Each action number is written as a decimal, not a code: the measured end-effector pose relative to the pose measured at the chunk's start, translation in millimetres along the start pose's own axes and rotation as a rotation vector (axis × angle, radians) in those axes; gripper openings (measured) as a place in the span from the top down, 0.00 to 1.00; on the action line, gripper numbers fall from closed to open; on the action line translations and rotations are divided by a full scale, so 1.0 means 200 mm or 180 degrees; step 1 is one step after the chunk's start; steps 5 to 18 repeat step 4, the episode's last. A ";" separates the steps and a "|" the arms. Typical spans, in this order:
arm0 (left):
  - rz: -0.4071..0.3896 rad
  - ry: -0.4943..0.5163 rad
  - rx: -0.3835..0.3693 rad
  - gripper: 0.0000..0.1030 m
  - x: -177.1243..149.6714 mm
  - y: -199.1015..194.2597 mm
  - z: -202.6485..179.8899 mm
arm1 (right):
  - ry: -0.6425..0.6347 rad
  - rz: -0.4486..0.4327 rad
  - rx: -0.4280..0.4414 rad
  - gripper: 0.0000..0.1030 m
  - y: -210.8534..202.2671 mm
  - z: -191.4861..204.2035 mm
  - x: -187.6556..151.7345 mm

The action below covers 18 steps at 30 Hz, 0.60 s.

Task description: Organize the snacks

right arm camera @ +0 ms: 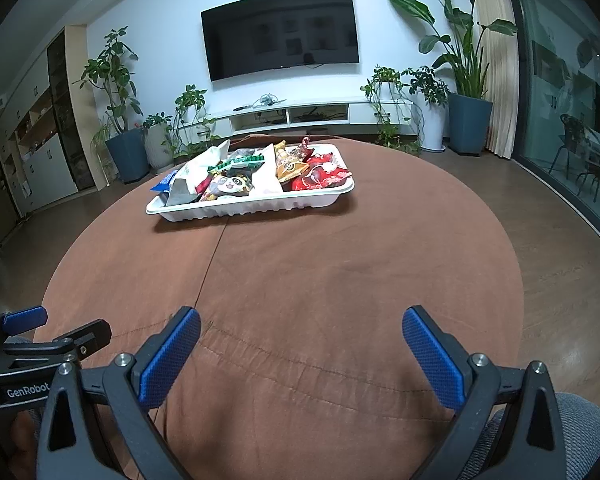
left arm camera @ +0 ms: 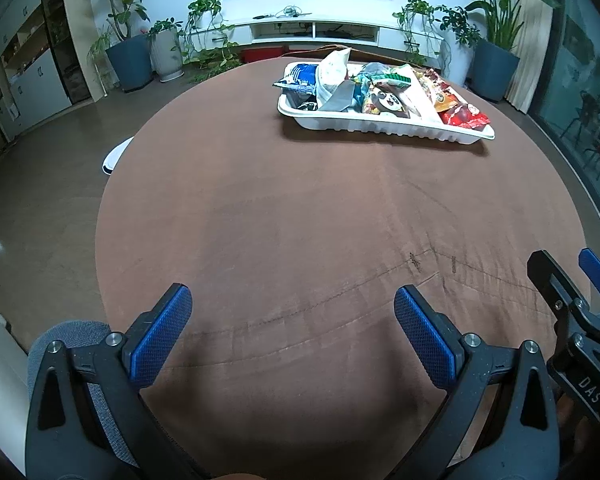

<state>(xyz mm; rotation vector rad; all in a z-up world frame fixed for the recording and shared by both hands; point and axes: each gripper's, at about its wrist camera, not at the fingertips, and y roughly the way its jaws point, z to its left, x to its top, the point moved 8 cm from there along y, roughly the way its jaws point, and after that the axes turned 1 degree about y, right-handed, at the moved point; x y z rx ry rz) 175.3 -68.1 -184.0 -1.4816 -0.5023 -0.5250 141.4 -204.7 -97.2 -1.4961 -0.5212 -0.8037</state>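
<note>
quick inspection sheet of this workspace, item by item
surface: round table under a creased brown cloth, bare near the grippers
job's things: white tray at the far side, heaped with snack packets; panda packet in the middle, red packets at its right end
clutter: nothing seen on the table outside the tray
grippers: left gripper and right gripper both open, empty, held above the near edge
cables: some on the tv shelf
surroundings: wall tv, potted plants, glass doors at right
</note>
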 end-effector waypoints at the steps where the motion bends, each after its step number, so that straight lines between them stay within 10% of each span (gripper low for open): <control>1: -0.0022 0.0002 0.0009 0.00 0.00 -0.01 0.00 | 0.0001 0.0000 0.0000 0.00 0.00 0.00 0.00; 18: -0.0024 -0.0015 -0.0049 0.00 0.00 -0.01 0.00 | 0.0006 -0.0002 -0.0002 0.00 0.00 0.00 0.00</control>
